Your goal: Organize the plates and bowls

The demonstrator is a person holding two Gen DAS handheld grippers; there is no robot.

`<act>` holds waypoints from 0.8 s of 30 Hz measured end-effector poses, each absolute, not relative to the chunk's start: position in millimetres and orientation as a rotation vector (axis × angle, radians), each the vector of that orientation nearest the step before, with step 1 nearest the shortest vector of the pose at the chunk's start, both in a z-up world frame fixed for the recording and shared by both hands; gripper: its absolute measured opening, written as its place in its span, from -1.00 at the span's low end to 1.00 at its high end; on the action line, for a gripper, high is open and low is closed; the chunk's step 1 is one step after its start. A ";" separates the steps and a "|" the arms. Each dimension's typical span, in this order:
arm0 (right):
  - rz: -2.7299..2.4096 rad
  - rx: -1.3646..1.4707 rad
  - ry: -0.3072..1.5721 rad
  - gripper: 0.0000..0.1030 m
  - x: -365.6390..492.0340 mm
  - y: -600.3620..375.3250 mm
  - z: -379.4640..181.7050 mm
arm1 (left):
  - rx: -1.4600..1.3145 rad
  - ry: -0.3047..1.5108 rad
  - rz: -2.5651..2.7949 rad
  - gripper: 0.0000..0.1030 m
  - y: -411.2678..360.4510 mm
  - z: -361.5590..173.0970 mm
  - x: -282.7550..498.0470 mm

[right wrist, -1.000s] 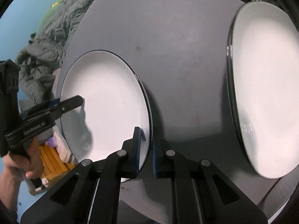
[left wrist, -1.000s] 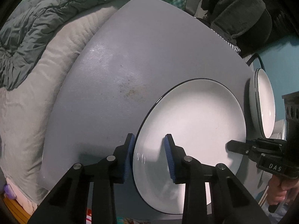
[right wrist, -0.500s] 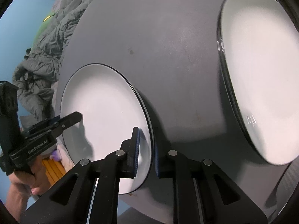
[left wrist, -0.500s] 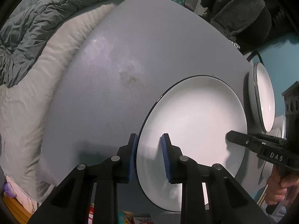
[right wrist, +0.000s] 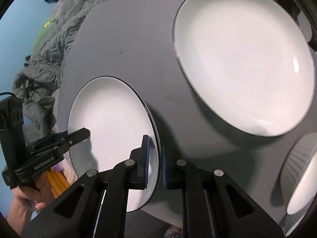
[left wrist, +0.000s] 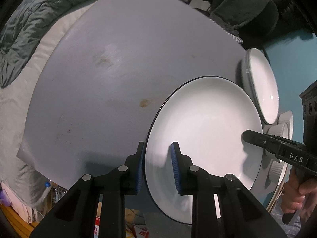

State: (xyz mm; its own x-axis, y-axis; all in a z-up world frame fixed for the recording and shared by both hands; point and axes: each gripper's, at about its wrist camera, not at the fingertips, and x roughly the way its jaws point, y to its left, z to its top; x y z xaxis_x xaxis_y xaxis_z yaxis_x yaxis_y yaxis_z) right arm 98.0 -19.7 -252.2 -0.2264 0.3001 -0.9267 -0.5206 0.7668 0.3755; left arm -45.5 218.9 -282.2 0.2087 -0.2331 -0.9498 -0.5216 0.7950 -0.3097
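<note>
Surface: grey round table point(left wrist: 118, 63), stained in spots, with grey bedding point(left wrist: 21, 25) behind it.
Left gripper point(left wrist: 157, 165): blue pads straddle the near-left rim of the black-rimmed plate point(left wrist: 204, 130), one pad under the edge, one on the white face; gap looks wider than the rim, so whether it clamps cannot be told.
Right gripper point(right wrist: 155, 160): pads close together, pinching the opposite rim of the same plate point(right wrist: 111, 130); seen from the left wrist it comes in from the right point(left wrist: 255, 137).
Plate position: near table edge, overhanging it, tilted between both tools.
Ribbed bowl point(right wrist: 301, 174): right of the grippers, white inside, just beside the held plate.
Second plate point(right wrist: 241, 59): farther back on the table, larger, white, apart from the held one.
Far: dark clothing pile point(left wrist: 243, 6), teal wall.
</note>
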 end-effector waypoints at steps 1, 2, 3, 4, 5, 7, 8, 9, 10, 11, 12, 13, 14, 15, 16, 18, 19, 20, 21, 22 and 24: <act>0.764 -0.176 1.629 -0.78 97.7 -21.5 -250.6 | -0.666 1.370 0.217 -0.53 216.3 -277.5 -42.8; 0.761 -0.171 1.624 -0.78 98.1 -23.2 -247.1 | -0.660 1.367 0.213 -0.53 214.9 -274.5 -40.7; 0.758 -0.166 1.621 -0.78 99.2 -25.8 -244.1 | -0.650 1.363 0.208 -0.53 213.2 -270.4 -36.9; 0.754 -0.163 1.618 -0.78 100.0 -26.7 -240.9 | -0.644 1.359 0.205 -0.53 211.2 -267.0 -33.2; 0.750 -0.159 1.610 -0.78 102.2 -28.9 -236.5 | -0.638 1.354 0.201 -0.53 209.1 -263.0 -29.3; 0.746 -0.162 1.598 -0.78 104.4 -28.6 -230.9 | -0.627 1.347 0.197 -0.53 206.7 -257.7 -23.5; 0.743 -0.158 1.593 -0.78 107.1 -30.1 -228.1 | -0.622 1.342 0.192 -0.53 205.0 -253.5 -17.5; 0.741 -0.155 1.589 -0.78 108.4 -31.5 -226.7 | -0.617 1.339 0.188 -0.53 204.6 -251.3 -15.6; 0.739 -0.148 1.582 -0.78 112.7 -34.1 -223.5 | -0.613 1.336 0.185 -0.53 203.8 -249.1 -10.7; 0.737 -0.143 1.576 -0.78 115.5 -36.0 -221.6 | -0.604 1.331 0.178 -0.53 201.4 -245.5 -3.5; 0.733 -0.140 1.571 -0.78 118.9 -37.4 -219.5 | -0.597 1.329 0.174 -0.53 199.6 -243.6 3.0; 0.727 -0.133 1.564 -0.78 124.2 -39.9 -216.9 | -0.590 1.327 0.170 -0.53 197.3 -242.0 9.0; 0.721 -0.129 1.559 -0.78 127.9 -41.6 -215.6 | -0.581 1.326 0.164 -0.53 194.6 -240.2 16.2; 0.712 -0.122 1.553 -0.78 133.1 -44.3 -214.4 | -0.569 1.325 0.157 -0.53 191.7 -238.6 24.7; 0.707 -0.115 1.549 -0.78 137.8 -47.5 -213.9 | -0.560 1.325 0.152 -0.53 188.5 -237.5 31.9; 0.696 -0.099 1.549 -0.78 147.0 -52.6 -214.1 | -0.541 1.328 0.141 -0.53 183.2 -237.0 48.1; 0.686 -0.088 1.550 -0.78 154.7 -56.4 -214.8 | -0.532 1.329 0.135 -0.53 181.4 -238.2 51.8; 0.681 -0.082 1.549 -0.78 159.9 -59.8 -214.4 | -0.523 1.330 0.128 -0.53 177.7 -238.3 60.4; 0.674 -0.076 1.549 -0.78 165.4 -62.9 -214.9 | -0.517 1.332 0.123 -0.53 174.8 -238.7 66.9; 0.663 -0.066 1.549 -0.78 173.0 -67.0 -215.7 | -0.509 1.334 0.118 -0.53 171.6 -239.2 73.8; 0.650 -0.058 1.548 -0.77 184.1 -73.8 -216.4 | -0.493 1.340 0.101 -0.53 164.4 -241.8 89.9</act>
State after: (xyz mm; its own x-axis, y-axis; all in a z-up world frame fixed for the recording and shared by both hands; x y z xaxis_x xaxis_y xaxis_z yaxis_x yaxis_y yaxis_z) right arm 184.1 -73.8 -216.4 -0.1078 0.3489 -0.9309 -0.4199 0.8328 0.3607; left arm 89.9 164.4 -241.8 0.2409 -0.2079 -0.9480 -0.3477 0.8935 -0.2842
